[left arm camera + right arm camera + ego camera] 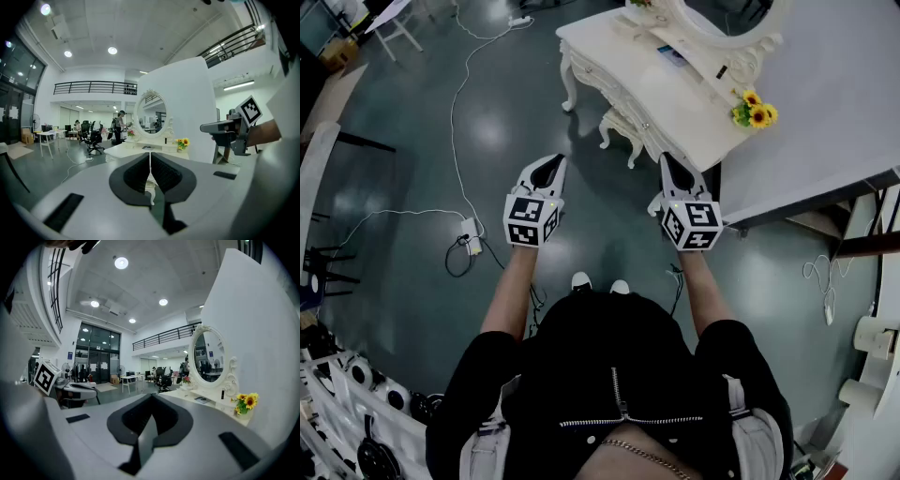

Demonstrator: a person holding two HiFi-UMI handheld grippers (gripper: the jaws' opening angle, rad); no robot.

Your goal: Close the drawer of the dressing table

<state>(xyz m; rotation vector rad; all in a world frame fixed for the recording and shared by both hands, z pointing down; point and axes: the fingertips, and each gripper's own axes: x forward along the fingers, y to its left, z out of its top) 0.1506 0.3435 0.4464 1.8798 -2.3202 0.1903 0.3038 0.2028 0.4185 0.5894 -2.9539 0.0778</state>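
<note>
Head view looks steeply down on a dark, shiny floor (422,216) that fills most of the frame. At the right side stands a big white panel (844,84). The white dressing table (619,56) stands in the upper middle, with its back against this panel and its carved front turned to the lower left. Its oval mirror (731,28) reaches the top edge. From this view I cannot tell how far the drawer is out; the table front is too small and too steep to read.

A person in a black jacket (609,375) stands in the lower middle, both arms stretched toward the table. The left gripper (550,163) is at centre left over bare floor, apart from the table. The right gripper (668,161) is at centre right, just beside the near corner of the table top. In each gripper view the two dark pads are pressed together and nothing is between them.

A small bunch of sunflowers (756,111) stands on the right end of the table. A white power strip (471,234) with its cable lies on the floor at the left.
</note>
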